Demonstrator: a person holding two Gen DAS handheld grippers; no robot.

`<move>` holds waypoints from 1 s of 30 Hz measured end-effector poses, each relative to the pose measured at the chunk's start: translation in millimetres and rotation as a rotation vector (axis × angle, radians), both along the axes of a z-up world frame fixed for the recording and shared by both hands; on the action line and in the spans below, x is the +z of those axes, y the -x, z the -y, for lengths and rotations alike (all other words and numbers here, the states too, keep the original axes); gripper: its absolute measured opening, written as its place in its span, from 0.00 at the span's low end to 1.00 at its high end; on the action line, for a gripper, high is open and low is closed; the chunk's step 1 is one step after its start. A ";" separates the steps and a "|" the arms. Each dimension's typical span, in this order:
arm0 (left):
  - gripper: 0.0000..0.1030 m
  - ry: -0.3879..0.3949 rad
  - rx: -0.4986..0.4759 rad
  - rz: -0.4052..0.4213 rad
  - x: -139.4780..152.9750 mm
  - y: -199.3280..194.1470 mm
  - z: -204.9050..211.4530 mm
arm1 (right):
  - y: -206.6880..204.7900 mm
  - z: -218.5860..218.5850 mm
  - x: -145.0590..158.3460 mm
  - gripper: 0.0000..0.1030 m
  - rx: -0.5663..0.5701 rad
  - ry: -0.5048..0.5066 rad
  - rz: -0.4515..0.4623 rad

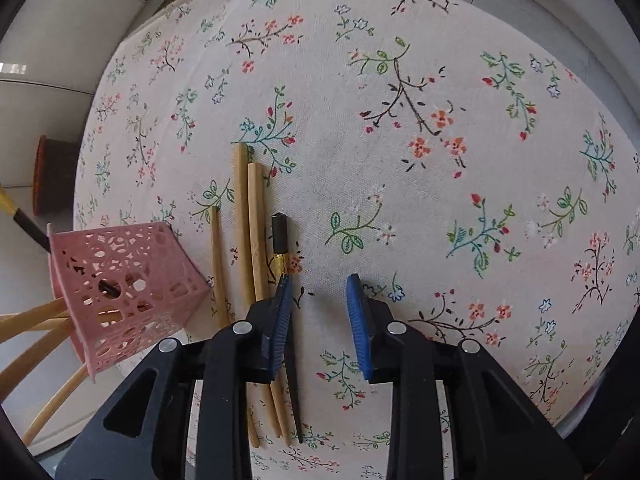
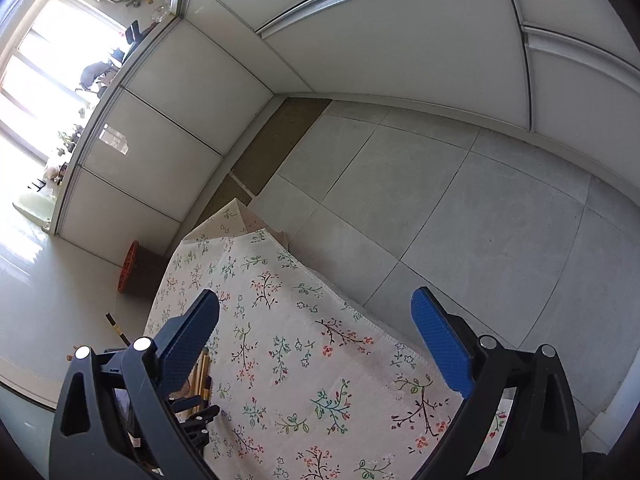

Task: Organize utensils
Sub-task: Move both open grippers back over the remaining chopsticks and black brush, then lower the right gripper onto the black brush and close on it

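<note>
In the left wrist view several wooden chopsticks lie side by side on the flowered tablecloth. A black chopstick with a gold band lies at their right. My left gripper points down over the cloth, its jaws apart. The black chopstick runs along the inner face of the left pad, and the right pad stands clear of it. A pink perforated holder at the left holds wooden chopsticks and a black one. My right gripper hangs open above the cloth with nothing between its fingers.
The table's far edge drops to a grey tiled floor. A dark stool with an orange rim stands on the floor to the left. White cabinet panels line the walls. The left gripper's black frame shows at the lower left.
</note>
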State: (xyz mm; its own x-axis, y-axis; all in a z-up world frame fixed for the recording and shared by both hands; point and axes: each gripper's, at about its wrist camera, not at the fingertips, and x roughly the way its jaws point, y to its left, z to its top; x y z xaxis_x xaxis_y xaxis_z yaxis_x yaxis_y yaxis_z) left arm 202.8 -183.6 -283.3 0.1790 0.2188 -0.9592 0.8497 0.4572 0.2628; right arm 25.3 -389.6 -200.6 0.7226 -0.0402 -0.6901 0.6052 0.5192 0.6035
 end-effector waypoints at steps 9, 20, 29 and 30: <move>0.08 -0.026 0.021 -0.227 -6.0 -30.8 2.1 | -4.7 -1.8 -0.1 0.91 0.028 0.011 -0.013; 0.14 0.387 0.181 -0.078 66.6 35.0 -72.3 | -30.5 -34.5 5.7 0.91 0.211 0.021 0.014; 0.28 0.624 0.449 0.152 121.4 101.9 -157.7 | -156.3 -143.8 -43.5 0.49 0.550 -0.193 -0.301; 0.29 0.655 0.459 0.161 125.3 102.8 -163.7 | -165.9 -147.9 -52.2 0.45 0.544 -0.232 -0.339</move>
State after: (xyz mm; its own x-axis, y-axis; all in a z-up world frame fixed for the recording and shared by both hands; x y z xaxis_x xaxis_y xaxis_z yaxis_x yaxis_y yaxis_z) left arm 100.0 -19.8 -158.0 0.3547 -0.2922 -0.8882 0.5147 0.8541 -0.0755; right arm 191.3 -241.7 -252.8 0.3405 0.4438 -0.8289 0.4700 0.6833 0.5588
